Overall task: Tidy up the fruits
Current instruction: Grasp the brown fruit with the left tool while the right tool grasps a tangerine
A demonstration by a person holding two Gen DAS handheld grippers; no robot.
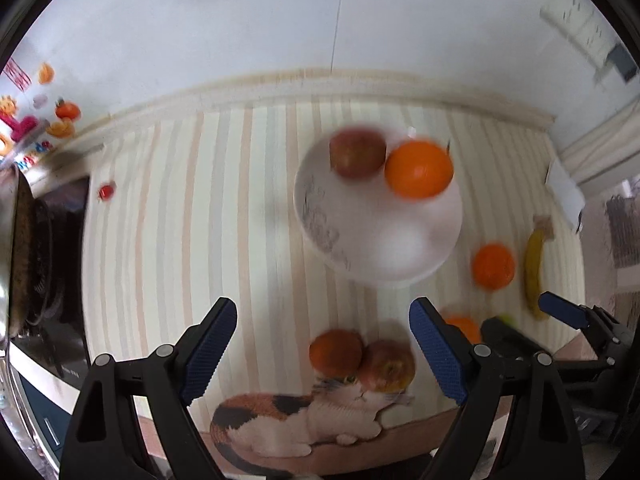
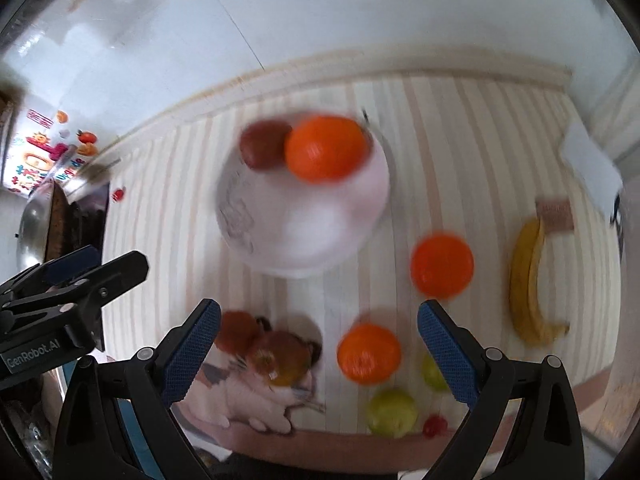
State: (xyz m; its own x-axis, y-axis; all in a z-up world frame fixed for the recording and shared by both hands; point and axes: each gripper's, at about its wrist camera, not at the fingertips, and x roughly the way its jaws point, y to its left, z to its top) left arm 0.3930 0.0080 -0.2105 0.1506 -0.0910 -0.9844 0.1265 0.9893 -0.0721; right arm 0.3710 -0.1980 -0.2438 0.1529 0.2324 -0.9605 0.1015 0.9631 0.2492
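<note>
- Left gripper (image 1: 322,354) points down over the striped tablecloth (image 1: 224,220), jaws wide apart with nothing pinched (an orange (image 1: 335,353) and a red apple (image 1: 387,365) just show on the cloth between them).
- Right gripper (image 2: 319,354) is the same deal, spread open and empty, with another orange (image 2: 368,353) on the cloth below the gap.
- White bowl (image 1: 440,236) sits mid-table with 1 apple (image 1: 357,154) and 1 orange (image 1: 419,169) touching at its far rim; the near half of the bowl is bare.
- Loose stuff right of the bowl: an orange (image 2: 441,265), then a banana (image 2: 530,282) near the table's right edge.
- Front edge is crowded: 2 green fruits (image 2: 393,411) and a small red one (image 2: 435,426) (too blurry to name).
- Most open cloth is left of the bowl, up to the stove (image 1: 48,264) at the left edge.
- Everything's motion-blurred, and the bowl's printed pattern is unreadable.
</note>
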